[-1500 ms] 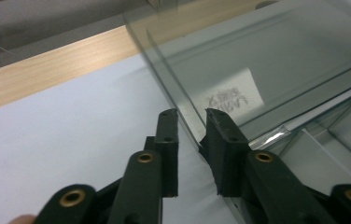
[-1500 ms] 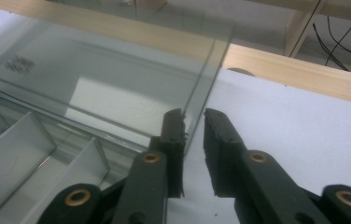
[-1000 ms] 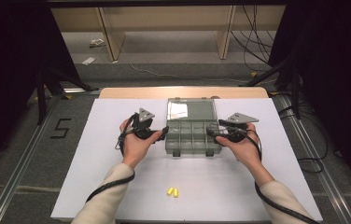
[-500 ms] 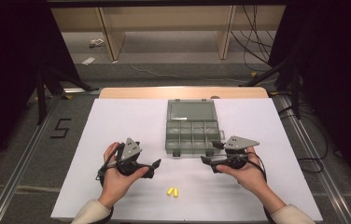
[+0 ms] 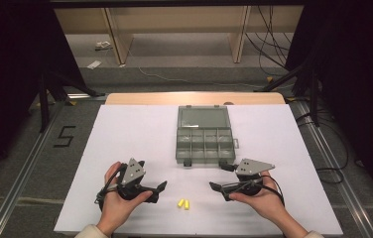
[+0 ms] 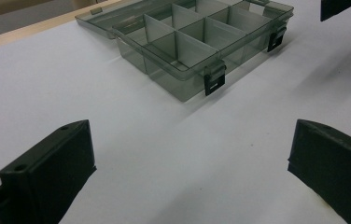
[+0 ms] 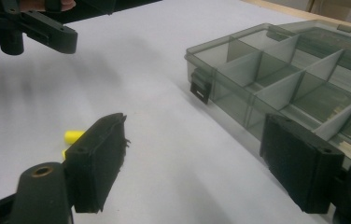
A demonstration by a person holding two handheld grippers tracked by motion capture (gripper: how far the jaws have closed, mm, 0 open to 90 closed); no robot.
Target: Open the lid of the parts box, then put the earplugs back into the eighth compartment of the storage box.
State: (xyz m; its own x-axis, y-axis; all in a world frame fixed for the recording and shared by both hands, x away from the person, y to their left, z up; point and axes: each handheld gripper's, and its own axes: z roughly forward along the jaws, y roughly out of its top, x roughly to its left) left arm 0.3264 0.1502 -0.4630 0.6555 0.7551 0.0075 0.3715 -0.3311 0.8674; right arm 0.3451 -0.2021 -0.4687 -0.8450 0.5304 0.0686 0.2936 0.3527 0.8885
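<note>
A smoky clear compartment box point(image 5: 205, 147) lies open mid-table, lid flat behind it and its compartments looking empty. Two small yellow pieces point(image 5: 183, 204) lie side by side near the front edge. My left gripper point(image 5: 160, 190) hovers left of them, pointing right. Its jaws have just been opening and now stand wide apart in the left gripper view point(image 6: 187, 177), with bare table between them and the box point(image 6: 187, 44) beyond. My right gripper point(image 5: 218, 177) is at the right of the pieces, pointing left, open point(image 7: 197, 163) and empty. One yellow piece point(image 7: 73, 136) shows beside its left jaw.
The white tabletop point(image 5: 125, 134) has a wooden strip point(image 5: 194, 98) along its far edge. Beyond lie the floor, cables and shelf legs. A "5" mark point(image 5: 64, 136) sits on the floor at left. The left gripper point(image 7: 38, 28) shows far off in the right gripper view.
Both hands have drawn back from the sides of the box toward the table's front edge, ending on either side of the yellow pieces. The box has stayed where it was.
</note>
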